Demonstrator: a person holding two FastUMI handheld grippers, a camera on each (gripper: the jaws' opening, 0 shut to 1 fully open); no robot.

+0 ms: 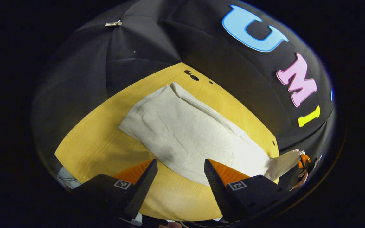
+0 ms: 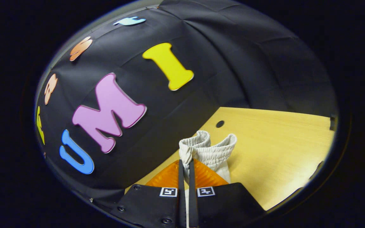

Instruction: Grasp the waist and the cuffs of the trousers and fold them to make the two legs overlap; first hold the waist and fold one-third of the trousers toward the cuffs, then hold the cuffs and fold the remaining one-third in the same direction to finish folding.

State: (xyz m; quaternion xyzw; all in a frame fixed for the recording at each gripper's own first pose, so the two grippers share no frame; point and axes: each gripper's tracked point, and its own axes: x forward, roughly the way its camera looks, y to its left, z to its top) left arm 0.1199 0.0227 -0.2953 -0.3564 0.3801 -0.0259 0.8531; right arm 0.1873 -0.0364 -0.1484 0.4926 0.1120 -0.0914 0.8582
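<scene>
right gripper view: gripper [image 2: 185, 172] pinching waistband [image 2: 208, 148]

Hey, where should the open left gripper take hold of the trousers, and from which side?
Probably the near edge of the trousers, just ahead of the open left gripper, coming in low from the table side. The cloth lies flat there, while the right gripper already pinches the gathered waist.

1 pr cream trousers [image 1: 185, 133], 1 wooden worktop [image 1: 100, 145], 2 tools – left tool [image 1: 180, 169], right tool [image 2: 185, 172] – and 4 dark holes [image 1: 194, 77] in the worktop.
</scene>
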